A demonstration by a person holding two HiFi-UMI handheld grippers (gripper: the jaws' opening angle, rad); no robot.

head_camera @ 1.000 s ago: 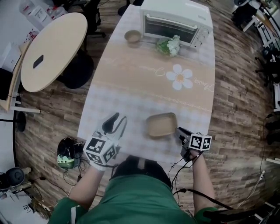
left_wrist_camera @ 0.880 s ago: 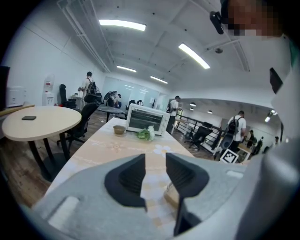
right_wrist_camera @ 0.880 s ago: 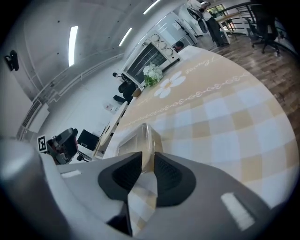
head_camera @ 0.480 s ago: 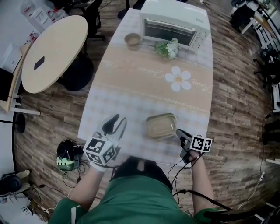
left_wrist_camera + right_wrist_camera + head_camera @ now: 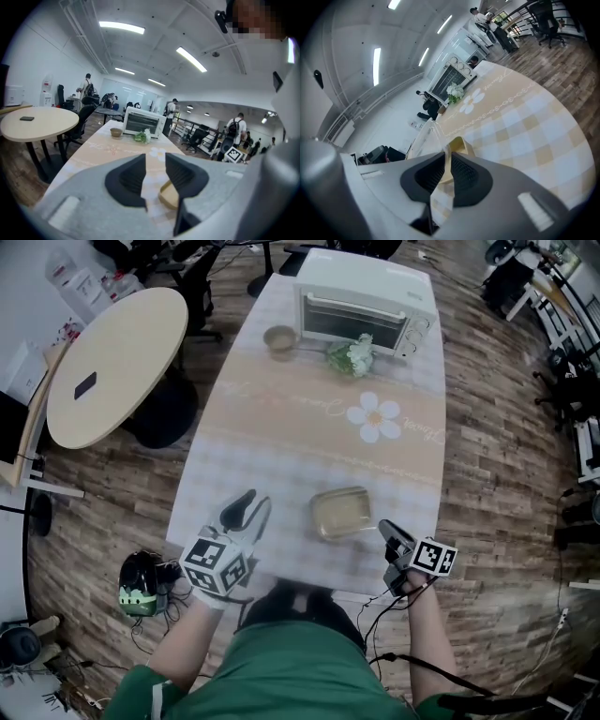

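Right gripper (image 5: 385, 530): jaws pinched nearly together on the near-right rim of a shallow tan rectangular container (image 5: 342, 512), which sits on the near end of the beige-checked tablecloth table (image 5: 281, 451). Left gripper (image 5: 247, 505): jaws a narrow gap apart, nothing between them, hovering left of the container, apart from it. A white toaster oven (image 5: 366, 298) stands at the far end.

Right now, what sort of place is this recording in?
Probably an open-plan office or lab with a mock kitchen set-up: a toaster oven stands on a long table under a checked cloth, beside a round meeting table and office chairs, with people standing about behind.
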